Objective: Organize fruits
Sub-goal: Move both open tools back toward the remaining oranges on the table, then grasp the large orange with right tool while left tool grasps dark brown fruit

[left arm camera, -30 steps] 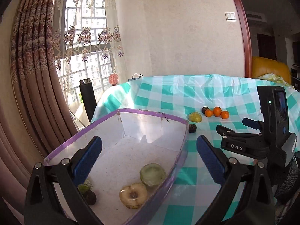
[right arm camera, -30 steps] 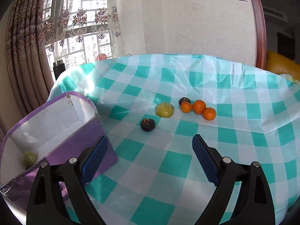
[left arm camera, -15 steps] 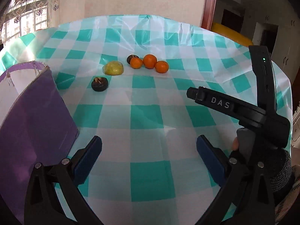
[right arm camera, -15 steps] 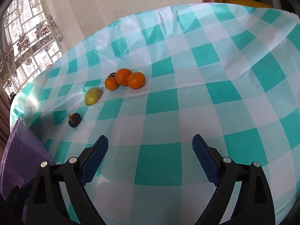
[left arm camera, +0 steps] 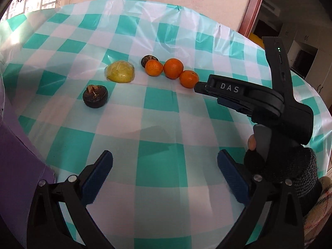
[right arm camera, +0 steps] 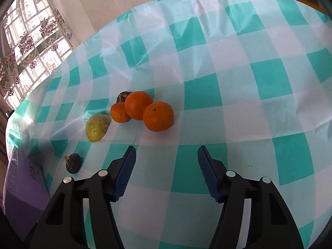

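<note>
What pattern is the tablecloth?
Teal-and-white checks on the tablecloth, clearest in the right wrist view.

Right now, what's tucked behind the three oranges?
A dark brown fruit sits behind the middle orange and small orange, touching them. Only its top shows; the rest is hidden. Nothing shows behind the nearest orange.

I see a round table under a teal-and-white checked plastic cloth (right arm camera: pixel 259 78). On it lie three oranges (right arm camera: pixel 158 115) in a touching row, a dark fruit (right arm camera: pixel 122 96) behind them, a yellow fruit (right arm camera: pixel 97 127) beside, another dark fruit (right arm camera: pixel 73 163) apart, and a purple box (right arm camera: pixel 22 188) at the edge.
</note>
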`<state>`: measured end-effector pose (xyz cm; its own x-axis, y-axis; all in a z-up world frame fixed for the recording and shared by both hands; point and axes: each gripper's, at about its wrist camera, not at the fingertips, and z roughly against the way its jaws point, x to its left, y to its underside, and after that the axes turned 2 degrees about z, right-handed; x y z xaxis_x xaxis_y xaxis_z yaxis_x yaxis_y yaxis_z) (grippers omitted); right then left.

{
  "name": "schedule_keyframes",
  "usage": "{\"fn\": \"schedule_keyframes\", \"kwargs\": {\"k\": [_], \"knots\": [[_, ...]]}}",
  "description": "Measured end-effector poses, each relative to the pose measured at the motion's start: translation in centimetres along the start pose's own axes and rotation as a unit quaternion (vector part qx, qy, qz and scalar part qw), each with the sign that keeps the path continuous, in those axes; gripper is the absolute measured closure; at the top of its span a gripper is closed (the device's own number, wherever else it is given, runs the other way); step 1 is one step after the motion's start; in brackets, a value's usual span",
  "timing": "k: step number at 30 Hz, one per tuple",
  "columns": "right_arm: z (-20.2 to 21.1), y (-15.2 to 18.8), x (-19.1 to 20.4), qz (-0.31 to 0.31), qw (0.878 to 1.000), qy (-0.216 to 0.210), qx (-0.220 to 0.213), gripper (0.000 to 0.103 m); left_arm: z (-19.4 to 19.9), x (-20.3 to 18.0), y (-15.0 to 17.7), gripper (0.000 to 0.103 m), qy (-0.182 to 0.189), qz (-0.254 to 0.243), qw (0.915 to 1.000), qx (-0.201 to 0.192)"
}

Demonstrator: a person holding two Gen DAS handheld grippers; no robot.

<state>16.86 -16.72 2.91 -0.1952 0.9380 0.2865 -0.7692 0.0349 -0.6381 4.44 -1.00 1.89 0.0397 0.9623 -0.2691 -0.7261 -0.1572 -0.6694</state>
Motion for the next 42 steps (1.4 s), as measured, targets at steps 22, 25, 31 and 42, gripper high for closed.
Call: {"fn": "schedule_keyframes", "kwargs": {"k": [22, 25, 31, 42], "knots": [[-3.6, -3.3, -1.3, -0.018, 0.998, -0.056, 0.023, 0.063, -2.1, 2.6, -4.2, 0.002, -0.061, 0.071, 0.9948, -0.038], [-3.6, -3.4, -1.3, -0.019, 0.998, -0.059, 0.024, 0.063, -2.9, 3.3, -5.2, 0.002, -0.084, 0.083, 0.9924, -0.035], [-3.7, -3.2, -1.5, -0.025, 0.997, -0.064, 0.023, 0.062, -4.6, 4.5, -6.7, 0.003, -0.174, 0.106, 0.9788, -0.016], [-3.6, -3.2, -1.7, -0.027, 0.997, -0.067, 0.022, 0.062, -5.8, 5.9, -7.7, 0.054, -0.243, 0.124, 0.9622, 0.000]]}}
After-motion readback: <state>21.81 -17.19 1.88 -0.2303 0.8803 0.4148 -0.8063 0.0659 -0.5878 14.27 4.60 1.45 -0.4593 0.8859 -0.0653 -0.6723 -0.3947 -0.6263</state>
